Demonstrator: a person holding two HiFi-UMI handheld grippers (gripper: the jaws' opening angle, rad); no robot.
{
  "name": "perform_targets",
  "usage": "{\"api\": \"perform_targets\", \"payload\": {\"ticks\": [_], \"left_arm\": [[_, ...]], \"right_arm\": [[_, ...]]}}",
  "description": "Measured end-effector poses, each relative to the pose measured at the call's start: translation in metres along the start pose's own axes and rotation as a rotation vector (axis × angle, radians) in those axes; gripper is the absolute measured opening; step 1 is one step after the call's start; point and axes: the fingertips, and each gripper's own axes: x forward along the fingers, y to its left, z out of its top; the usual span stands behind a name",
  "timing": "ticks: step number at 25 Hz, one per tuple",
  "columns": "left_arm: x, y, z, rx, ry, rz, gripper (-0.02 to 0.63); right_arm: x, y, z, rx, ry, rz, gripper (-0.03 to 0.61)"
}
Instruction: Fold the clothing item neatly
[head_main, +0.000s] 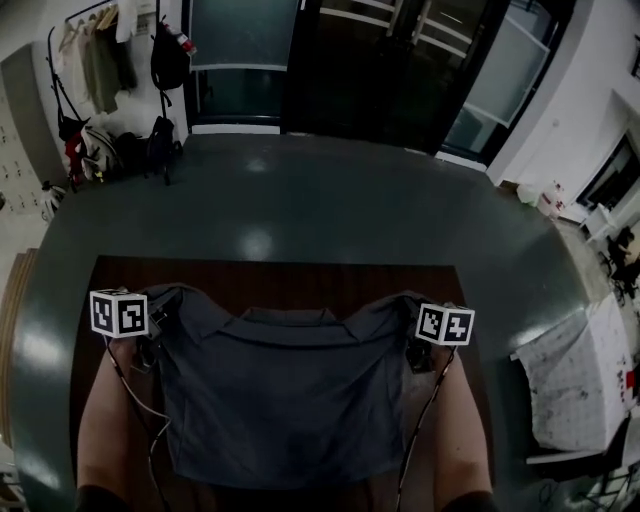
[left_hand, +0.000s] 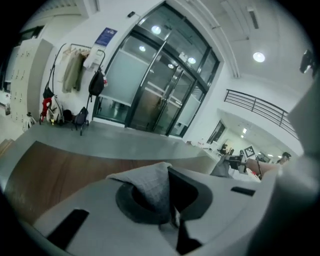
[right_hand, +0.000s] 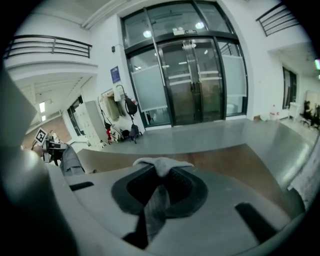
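Counter: brown wood, bare strip visible beyond the collar.
Shirt: dark grey, spread on counter, collar at far side, hem at near edge.
Left tool: clamped together on a bunched fold of shirt at the left shoulder corner.
Right tool: clamped together on a fold of shirt at the right shoulder corner.
Forearms: one along each side of shirt.
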Motion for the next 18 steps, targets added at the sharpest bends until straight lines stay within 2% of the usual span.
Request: {"api": "perform_targets", "payload": {"ticks": [3, 4, 8, 10, 12, 13, 15, 17, 18], "left_arm": [[0.03, 0.025, -0.028, 0.013, 0.107, 0.005, 0.02], [0.034, 0.032, -0.033, 0.018, 0.116, 0.012, 0.023], [0.044, 0.047, -0.045, 0.011, 0.136, -0.011, 0.113], [0.042, 0.047, -0.053, 0.031, 0.184, -0.045, 0.121], [0.034, 0.047, -0.057, 0.044, 0.21, -0.067, 0.121], [0.028, 0.05, -0.055, 0.035, 0.195, -0.066, 0.121], [0.012, 0.06, -0.044, -0.013, 0.109, -0.034, 0.121], [-0.003, 0.069, -0.035, -0.054, 0.034, 0.01, 0.121], [-0.007, 0.07, -0.035, -0.052, 0.024, 0.027, 0.121]], "right_arm": [[0.029, -0.025, -0.026, -0.028, 0.074, -0.083, 0.051], [0.034, -0.029, -0.033, -0.045, 0.09, -0.103, 0.063], [0.049, -0.044, -0.053, -0.047, 0.164, -0.113, 0.109], [0.05, -0.053, -0.05, 0.023, 0.147, -0.109, 0.11], [0.044, -0.062, -0.036, 0.14, 0.066, -0.112, 0.11], [0.039, -0.067, -0.027, 0.186, 0.011, -0.125, 0.11], [0.026, -0.074, -0.008, 0.212, -0.092, -0.16, 0.11], [0.02, -0.063, 0.0, 0.164, -0.121, -0.142, 0.11], [0.021, -0.05, -0.002, 0.124, -0.106, -0.109, 0.109]]}}
